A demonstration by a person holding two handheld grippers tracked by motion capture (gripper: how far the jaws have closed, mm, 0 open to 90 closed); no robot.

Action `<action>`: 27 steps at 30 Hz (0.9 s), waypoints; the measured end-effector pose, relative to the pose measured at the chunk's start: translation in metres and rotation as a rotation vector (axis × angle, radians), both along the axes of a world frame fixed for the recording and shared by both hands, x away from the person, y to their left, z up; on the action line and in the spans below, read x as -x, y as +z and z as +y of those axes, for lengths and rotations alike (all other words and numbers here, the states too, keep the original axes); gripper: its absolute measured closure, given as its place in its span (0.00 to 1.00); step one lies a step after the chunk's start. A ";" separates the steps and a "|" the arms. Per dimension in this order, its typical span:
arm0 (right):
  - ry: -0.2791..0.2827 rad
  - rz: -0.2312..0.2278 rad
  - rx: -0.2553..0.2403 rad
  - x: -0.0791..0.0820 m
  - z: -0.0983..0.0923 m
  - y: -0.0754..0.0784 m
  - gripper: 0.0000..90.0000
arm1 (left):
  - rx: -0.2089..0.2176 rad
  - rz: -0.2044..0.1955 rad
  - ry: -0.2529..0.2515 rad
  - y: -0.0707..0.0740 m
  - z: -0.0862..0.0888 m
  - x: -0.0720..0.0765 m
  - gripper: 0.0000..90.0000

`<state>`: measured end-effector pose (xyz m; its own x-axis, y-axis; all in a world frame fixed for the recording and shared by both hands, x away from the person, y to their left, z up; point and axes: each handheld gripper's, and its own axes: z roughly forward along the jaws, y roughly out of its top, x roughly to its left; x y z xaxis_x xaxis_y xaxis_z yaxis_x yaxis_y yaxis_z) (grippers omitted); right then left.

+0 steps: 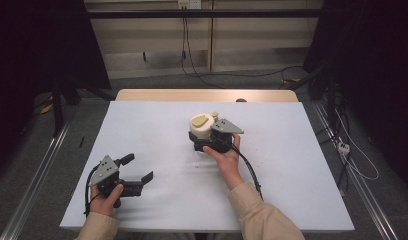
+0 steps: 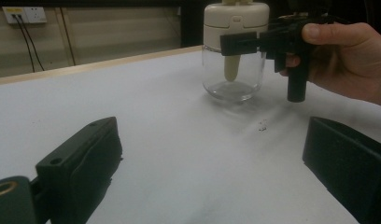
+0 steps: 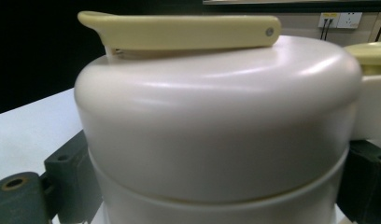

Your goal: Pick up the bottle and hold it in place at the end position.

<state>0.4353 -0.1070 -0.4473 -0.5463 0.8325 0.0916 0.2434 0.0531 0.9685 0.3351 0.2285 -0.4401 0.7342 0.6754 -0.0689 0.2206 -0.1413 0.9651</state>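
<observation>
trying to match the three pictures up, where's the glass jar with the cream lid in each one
High view: the jar stands near the table's middle, just left of the right tongs.
Left gripper view: top centre, clear glass body under the cream lid, one black jaw of the right tongs across its front.
Right gripper view: the lid looms close up between the jaws.
Shared landmark: the yellowish lever on the lid.

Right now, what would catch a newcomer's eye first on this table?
The cream-lidded glass jar near the middle of the white table, with the right gripper closed around it just below the lid. Next, the left gripper at the near left, jaws wide open, holding nothing and well apart from the jar.
</observation>
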 end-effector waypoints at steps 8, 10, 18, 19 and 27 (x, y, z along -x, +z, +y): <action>-0.011 0.007 0.004 -0.003 -0.004 -0.002 0.08 | 0.013 -0.001 0.006 0.000 0.001 0.000 0.04; -0.010 0.007 0.005 -0.003 -0.004 -0.003 0.08 | 0.012 0.001 0.006 0.000 0.001 0.000 0.04; -0.007 0.011 0.004 -0.004 -0.003 -0.004 0.08 | 0.004 -0.001 0.002 -0.001 0.001 0.000 0.04; -0.007 0.011 0.003 -0.004 -0.003 -0.004 0.08 | 0.004 0.001 0.003 -0.001 0.001 0.000 0.04; -0.009 0.025 -0.003 -0.005 -0.003 -0.007 0.08 | 0.001 0.005 0.001 -0.001 0.001 0.000 0.04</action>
